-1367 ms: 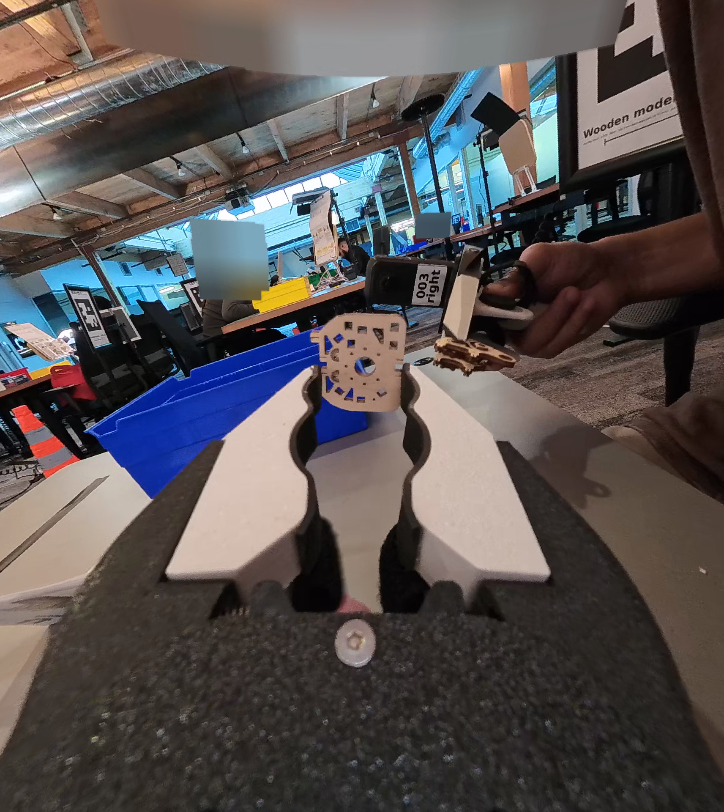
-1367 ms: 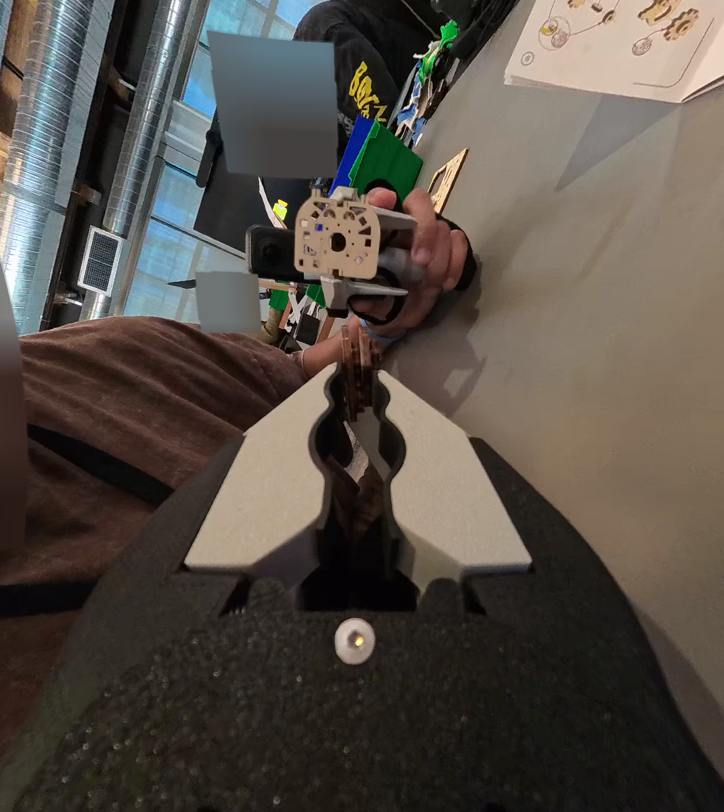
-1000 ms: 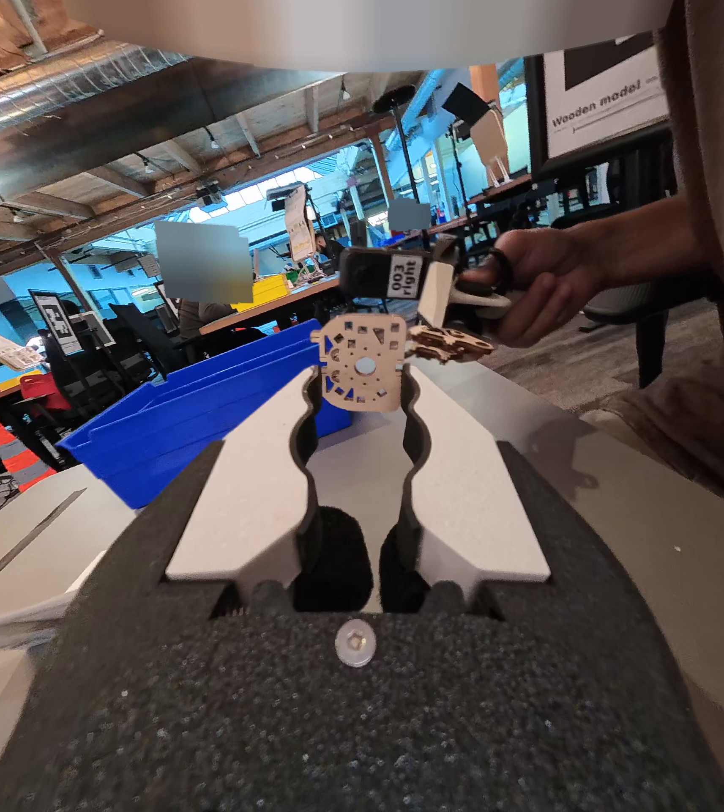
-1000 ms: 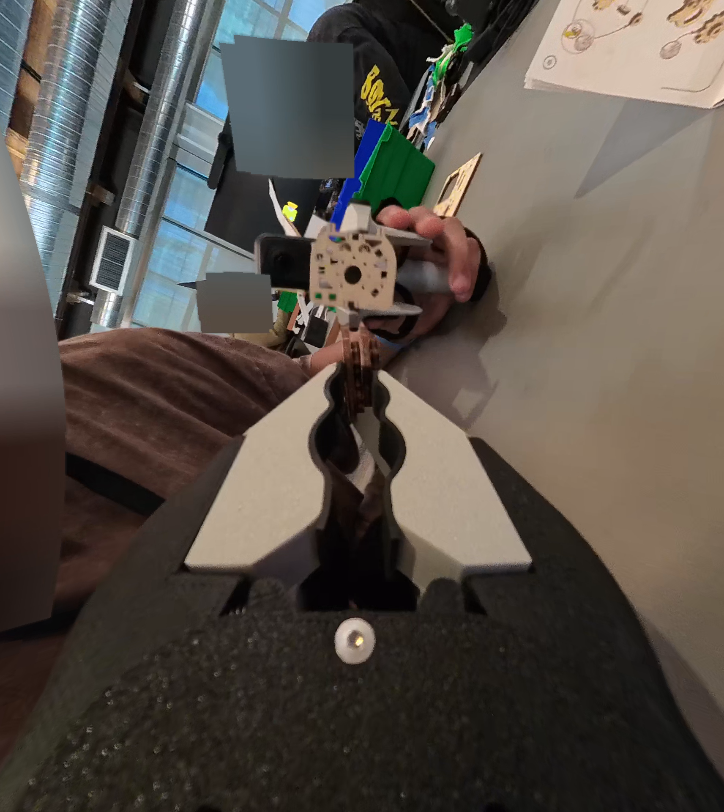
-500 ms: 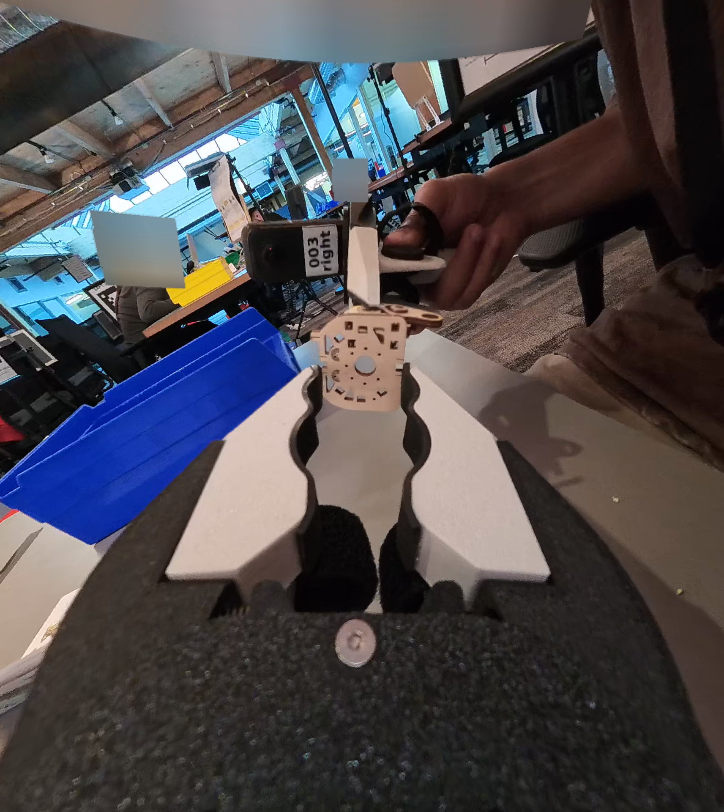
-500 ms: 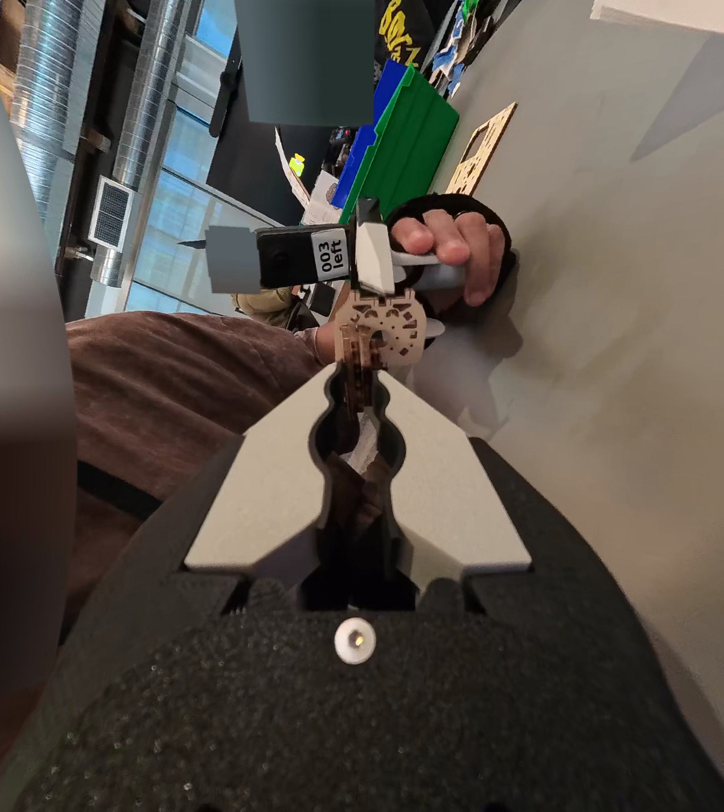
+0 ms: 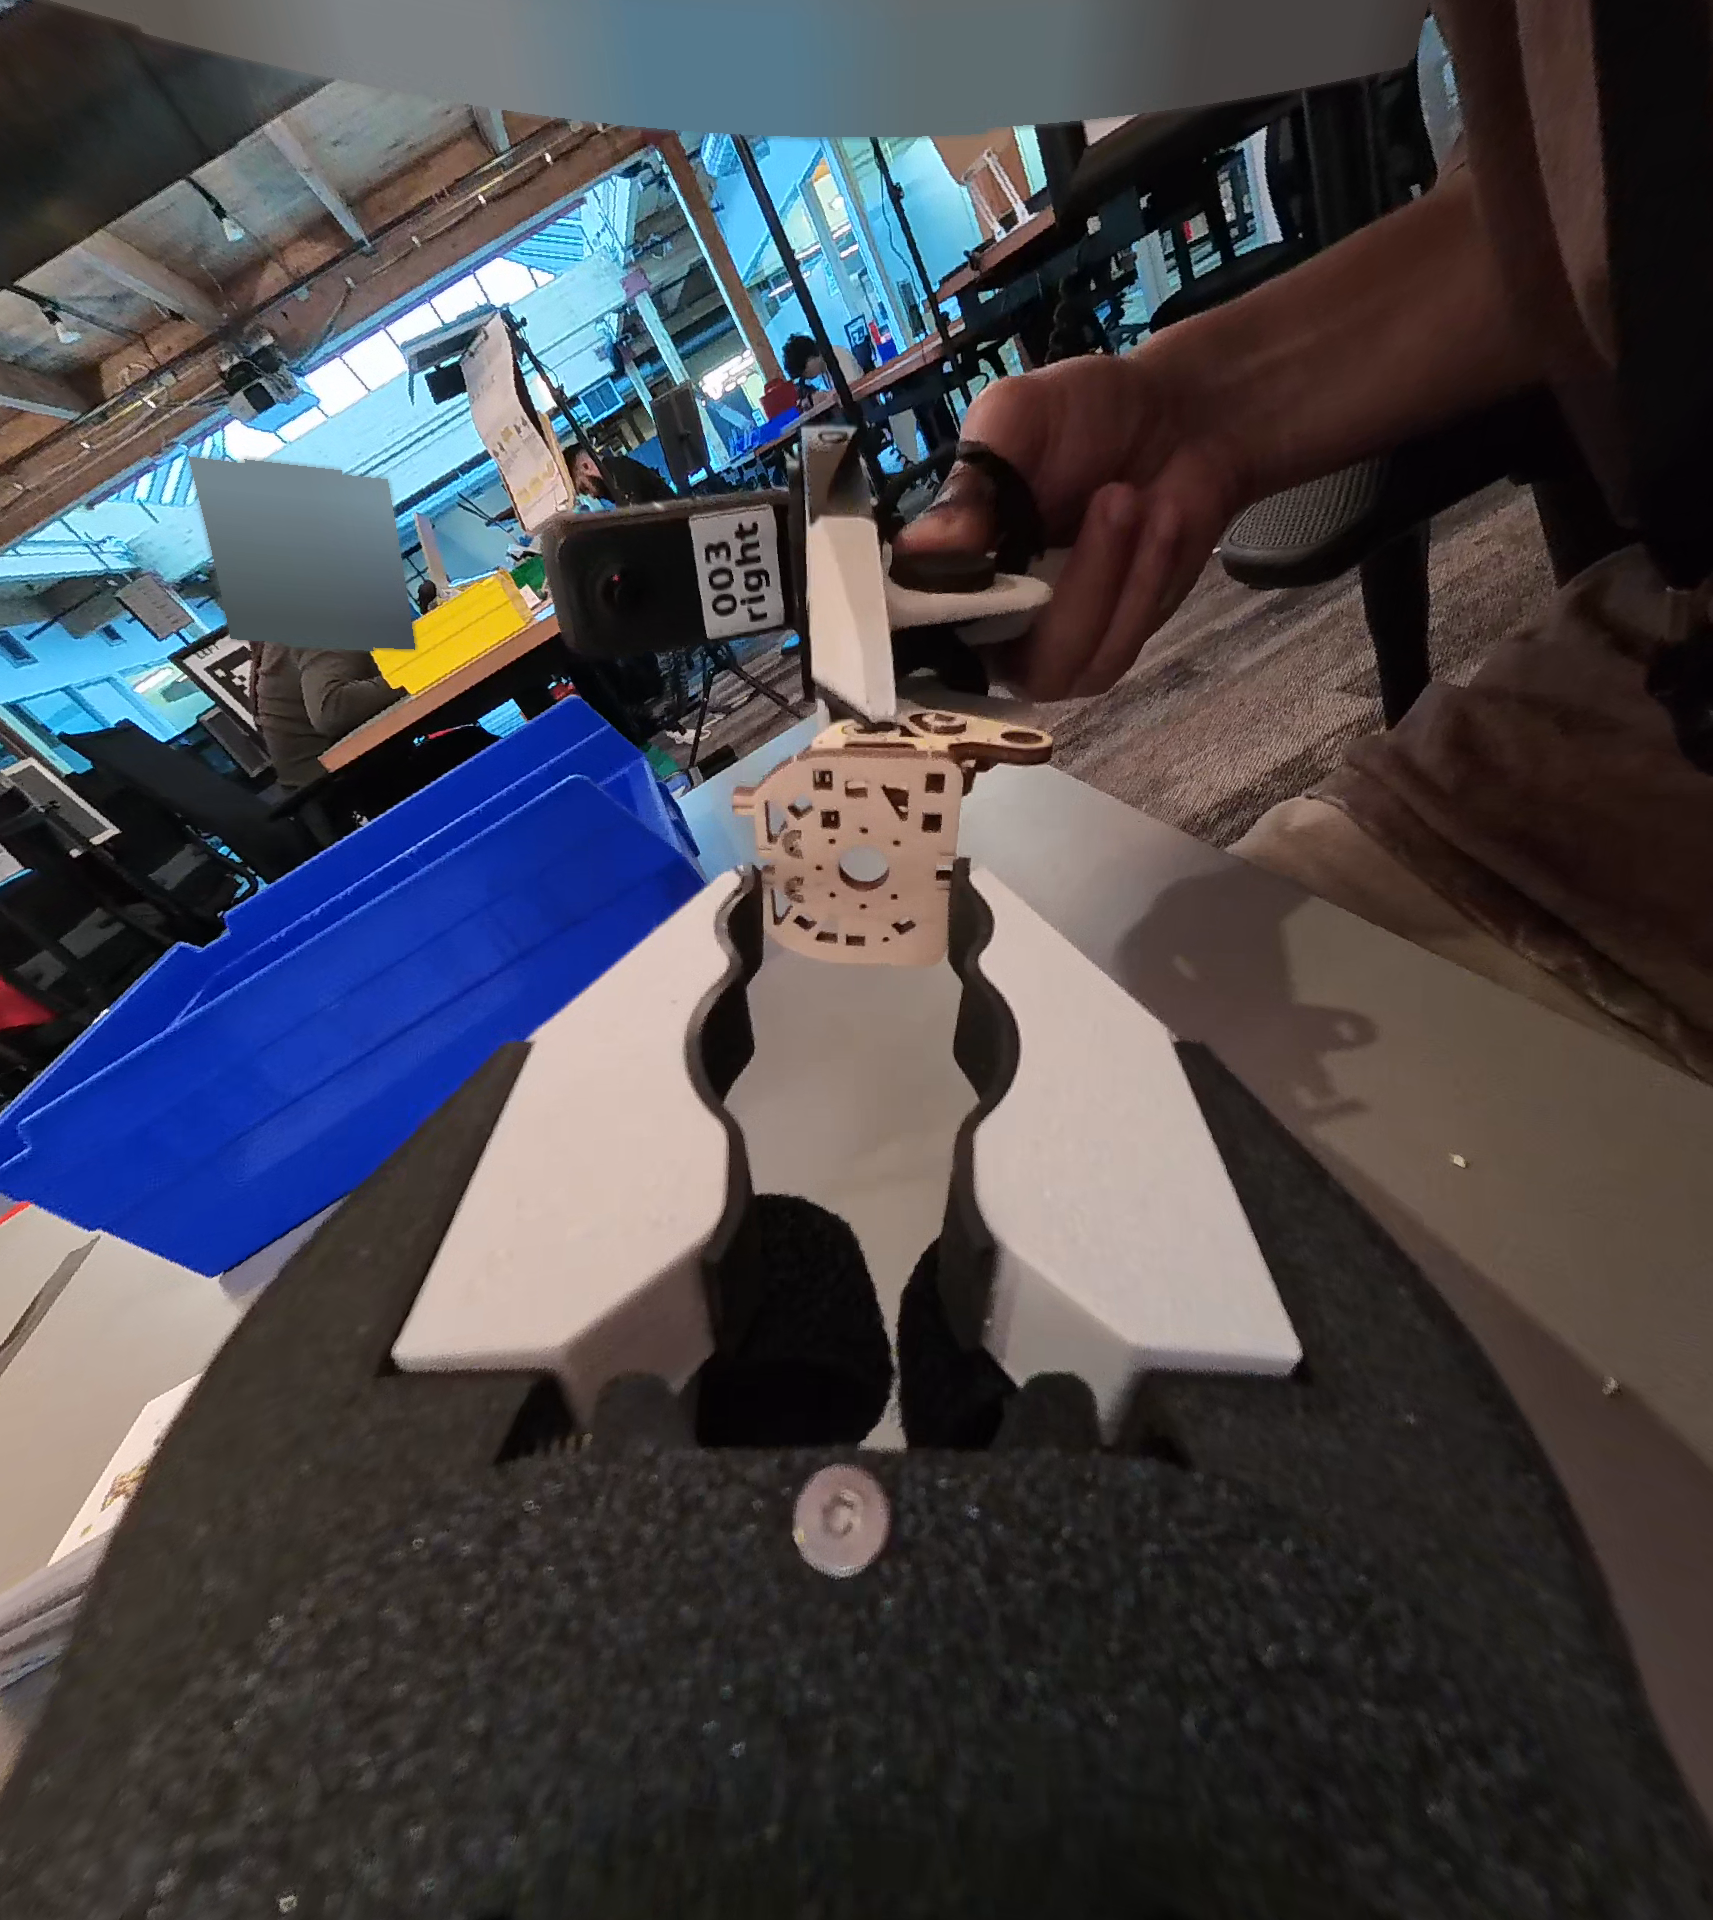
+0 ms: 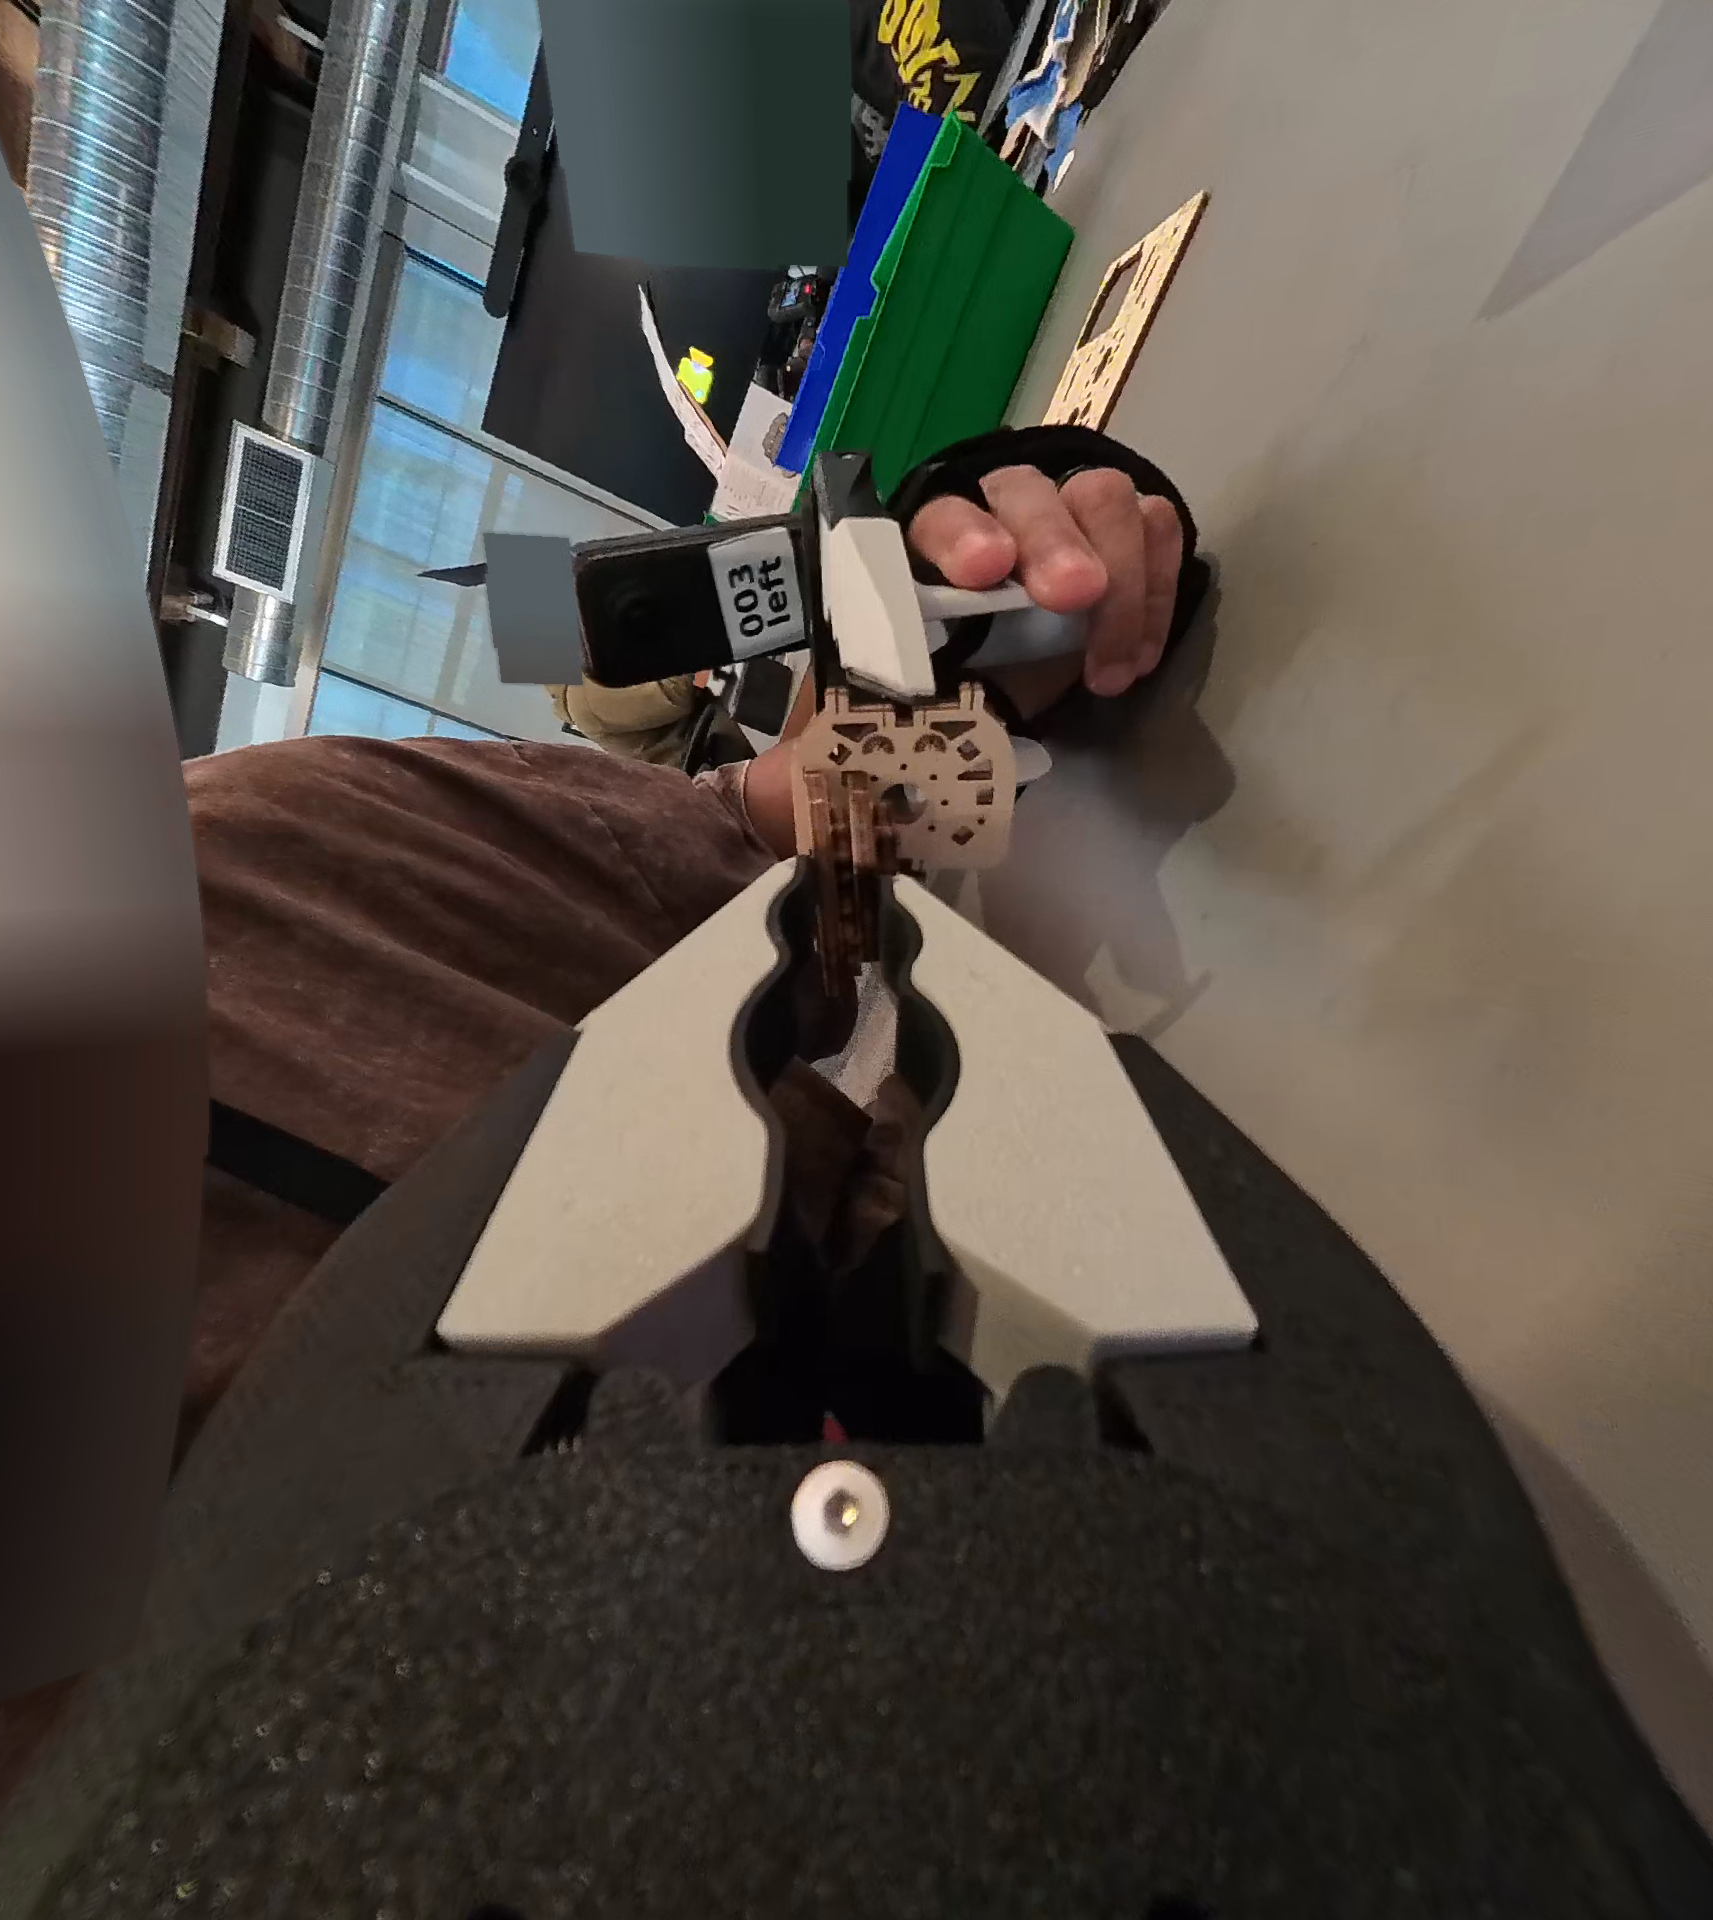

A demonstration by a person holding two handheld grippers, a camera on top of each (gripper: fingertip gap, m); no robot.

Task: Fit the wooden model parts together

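Observation:
My left gripper is shut on a flat wooden plate with many small cut-outs and a round hole, held upright by its side edges. My right gripper is shut on a stacked, layered wooden part, seen edge-on. In the left wrist view the right gripper points down and its layered part lies across the plate's top edge, touching it. In the right wrist view the left gripper holds the plate right behind the layered part.
A blue bin stands on the grey table to the left. A green bin and a cut-out wooden sheet lie farther along the table. A person's brown clothing is close by. A paper booklet lies at lower left. My two grippers' fingertips are within a few centimetres of each other.
The two grippers have come together. The right gripper's layered part has moved from the right of the plate onto its top edge, and both tools have tilted.

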